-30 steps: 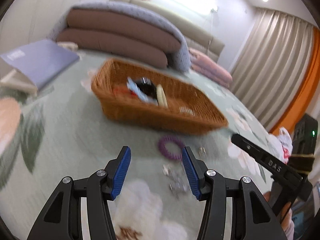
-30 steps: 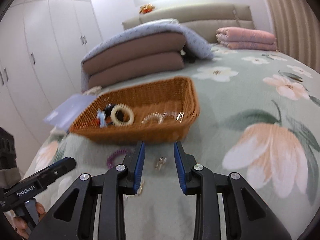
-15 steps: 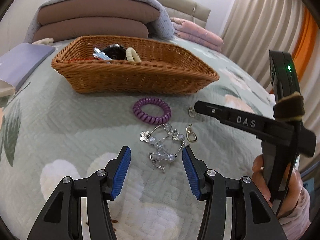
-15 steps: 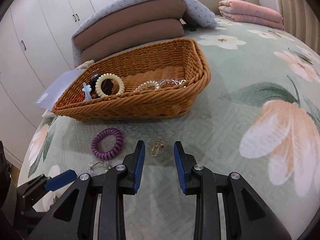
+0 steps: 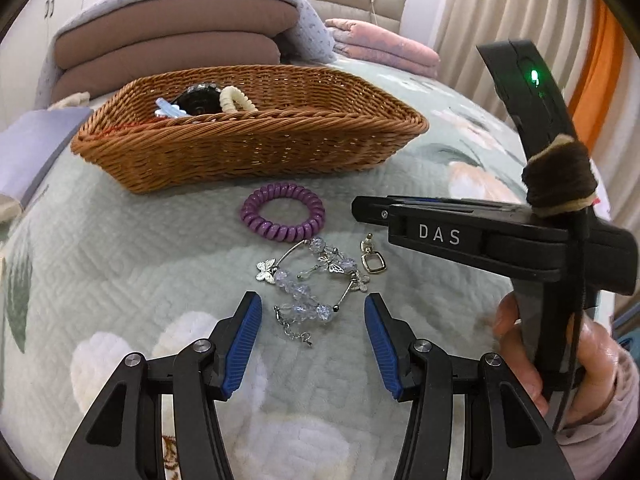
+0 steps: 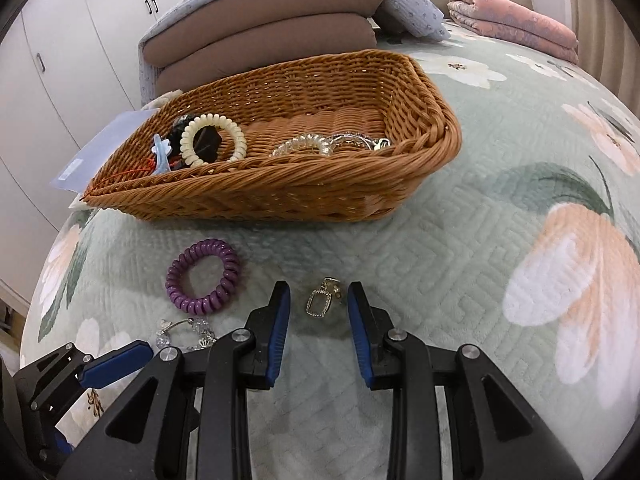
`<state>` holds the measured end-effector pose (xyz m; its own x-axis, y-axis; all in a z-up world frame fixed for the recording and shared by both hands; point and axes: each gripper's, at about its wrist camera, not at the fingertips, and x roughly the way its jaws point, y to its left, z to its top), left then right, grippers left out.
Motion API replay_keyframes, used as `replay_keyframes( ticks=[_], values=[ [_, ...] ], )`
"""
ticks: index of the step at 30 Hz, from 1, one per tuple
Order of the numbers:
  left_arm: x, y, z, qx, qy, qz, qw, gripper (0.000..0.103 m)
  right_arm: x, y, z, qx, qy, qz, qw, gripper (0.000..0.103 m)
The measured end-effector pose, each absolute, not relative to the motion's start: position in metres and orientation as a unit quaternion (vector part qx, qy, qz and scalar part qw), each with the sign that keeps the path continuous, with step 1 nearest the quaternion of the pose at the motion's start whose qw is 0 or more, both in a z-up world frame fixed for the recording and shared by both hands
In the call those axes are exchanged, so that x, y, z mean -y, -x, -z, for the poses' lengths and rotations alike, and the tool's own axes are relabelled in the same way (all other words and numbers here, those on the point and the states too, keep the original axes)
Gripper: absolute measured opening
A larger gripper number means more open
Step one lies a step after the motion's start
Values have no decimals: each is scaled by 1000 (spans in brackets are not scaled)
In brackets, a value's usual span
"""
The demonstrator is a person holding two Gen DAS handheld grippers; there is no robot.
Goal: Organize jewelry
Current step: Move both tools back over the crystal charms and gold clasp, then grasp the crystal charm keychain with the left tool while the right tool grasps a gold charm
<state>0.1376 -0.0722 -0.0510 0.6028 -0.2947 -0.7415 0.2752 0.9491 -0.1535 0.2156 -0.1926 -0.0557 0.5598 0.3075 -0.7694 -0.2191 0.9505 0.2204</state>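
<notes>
Jewelry is lying partly sorted: a cream coil, a dark piece and clear bracelets are sitting in the basket [image 6: 436,136], while three pieces are waiting on the quilt [image 6: 500,248] just in front of it. The right gripper [image 6: 319,307] is hovering low with its jaws spread partway and nothing in them, straddling the earring [image 6: 320,300], probably so one squeeze can pinch the small flat frame. The left gripper [image 5: 313,314] is standing wide open and empty around the near end of the bracelet [image 5: 310,280], likely lining up on its loose chain. The purple tie [image 5: 283,213] is lying between bracelet and basket, untouched; it looks easiest to lift last.
</notes>
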Motion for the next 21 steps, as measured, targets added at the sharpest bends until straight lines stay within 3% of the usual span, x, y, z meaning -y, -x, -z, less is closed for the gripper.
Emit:
replay_keyframes(
  ticks=[9,12,15,17,21],
  values=[
    [90,-141,53,-420,-34,135,897,54,187,-215,57,-444,-32,-143,884,32],
    [90,-141,52,-418,-36,133,898,46,186,-215,57,-443,-29,-145,884,28],
    [85,-141,52,-417,-26,136,898,37,185,-213,57,-441,-27,-145,885,14],
    [83,-140,52,-416,-20,139,898,27,183,-211,57,-439,-22,-144,887,14],
    [80,-139,52,-413,-12,143,899,18,181,-207,54,-432,-13,-142,890,14]
  ],
)
